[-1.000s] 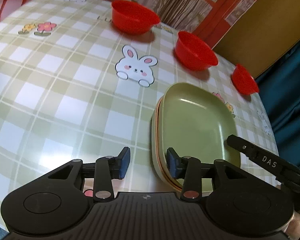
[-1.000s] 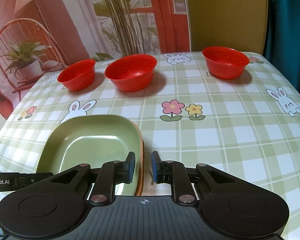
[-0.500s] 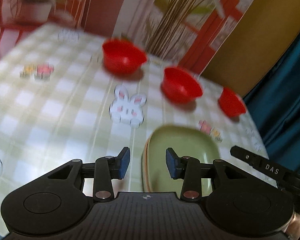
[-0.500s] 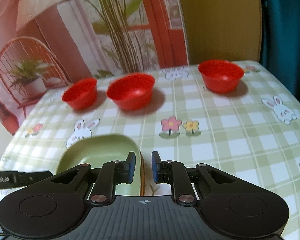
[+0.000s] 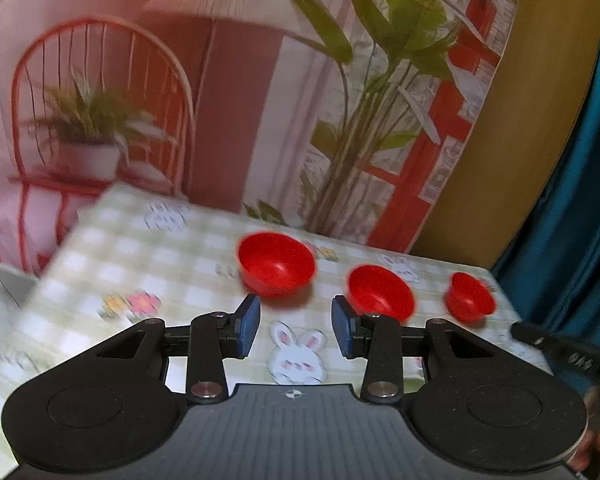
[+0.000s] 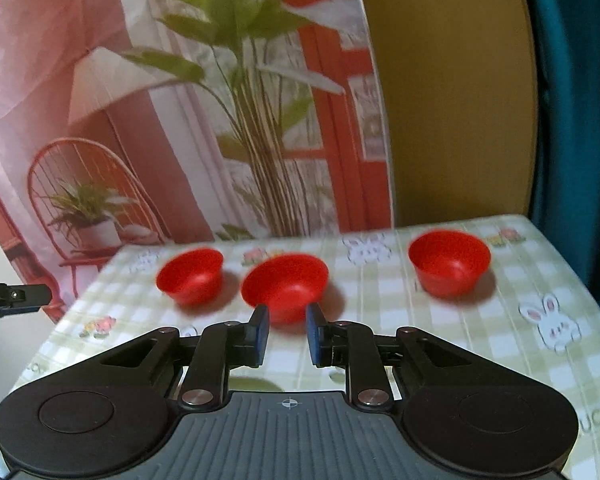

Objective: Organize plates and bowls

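Three red bowls stand apart in a row at the far side of the checked table. In the left wrist view they are the left bowl (image 5: pixel 276 262), the middle bowl (image 5: pixel 381 291) and the right bowl (image 5: pixel 470 296). In the right wrist view they are the left bowl (image 6: pixel 191 276), the middle bowl (image 6: pixel 285 286) and the right bowl (image 6: pixel 449 266). My left gripper (image 5: pixel 295 330) is open and empty, well short of the bowls. My right gripper (image 6: pixel 287 334) is open and empty too. Only a green sliver of the plate stack (image 6: pixel 249 384) shows under the right gripper.
The checked tablecloth (image 6: pixel 500 320) has bunny and flower prints. Behind the table hang a printed backdrop with a plant and red chair, a yellow wall (image 6: pixel 452 100) and a teal curtain (image 6: pixel 576 120). The other gripper's tip shows at the left edge (image 6: pixel 16 296).
Both grippers have risen and tilted up away from the stacked green plates, which have dropped almost out of view. The bowls have not moved. Both grippers stay open.
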`<action>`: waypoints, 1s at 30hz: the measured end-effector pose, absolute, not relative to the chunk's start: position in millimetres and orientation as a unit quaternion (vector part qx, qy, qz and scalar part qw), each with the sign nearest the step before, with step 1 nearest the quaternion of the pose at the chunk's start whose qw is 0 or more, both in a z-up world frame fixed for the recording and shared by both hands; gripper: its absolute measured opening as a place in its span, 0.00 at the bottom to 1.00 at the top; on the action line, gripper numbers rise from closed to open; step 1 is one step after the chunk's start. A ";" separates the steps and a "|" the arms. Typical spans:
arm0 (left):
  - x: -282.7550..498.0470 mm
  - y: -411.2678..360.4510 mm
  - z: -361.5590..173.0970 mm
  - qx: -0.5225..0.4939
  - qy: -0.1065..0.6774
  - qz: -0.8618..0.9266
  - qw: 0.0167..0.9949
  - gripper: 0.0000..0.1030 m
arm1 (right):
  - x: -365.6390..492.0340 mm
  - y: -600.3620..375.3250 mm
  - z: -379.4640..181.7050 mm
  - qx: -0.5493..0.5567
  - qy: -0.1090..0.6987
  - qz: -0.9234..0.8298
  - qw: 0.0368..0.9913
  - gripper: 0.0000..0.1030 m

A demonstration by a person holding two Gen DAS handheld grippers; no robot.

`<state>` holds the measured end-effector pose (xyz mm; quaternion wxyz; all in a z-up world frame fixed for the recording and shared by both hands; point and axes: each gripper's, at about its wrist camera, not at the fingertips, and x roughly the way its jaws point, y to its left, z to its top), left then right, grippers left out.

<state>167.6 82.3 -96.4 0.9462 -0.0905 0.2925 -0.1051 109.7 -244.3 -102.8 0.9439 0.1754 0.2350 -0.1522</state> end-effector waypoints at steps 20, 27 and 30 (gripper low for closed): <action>216.4 145.3 -55.5 -0.013 0.265 -0.054 0.963 0.40 | 190.5 -227.5 -59.8 0.155 0.218 -0.094 0.959 0.19; 253.7 151.9 -48.5 0.005 0.261 -0.071 0.963 0.40 | 235.3 -221.3 -57.2 0.154 0.235 -0.083 0.956 0.19; 272.0 152.8 -45.6 0.015 0.256 -0.076 0.963 0.41 | 255.6 -220.5 -54.8 0.151 0.238 -0.080 0.956 0.19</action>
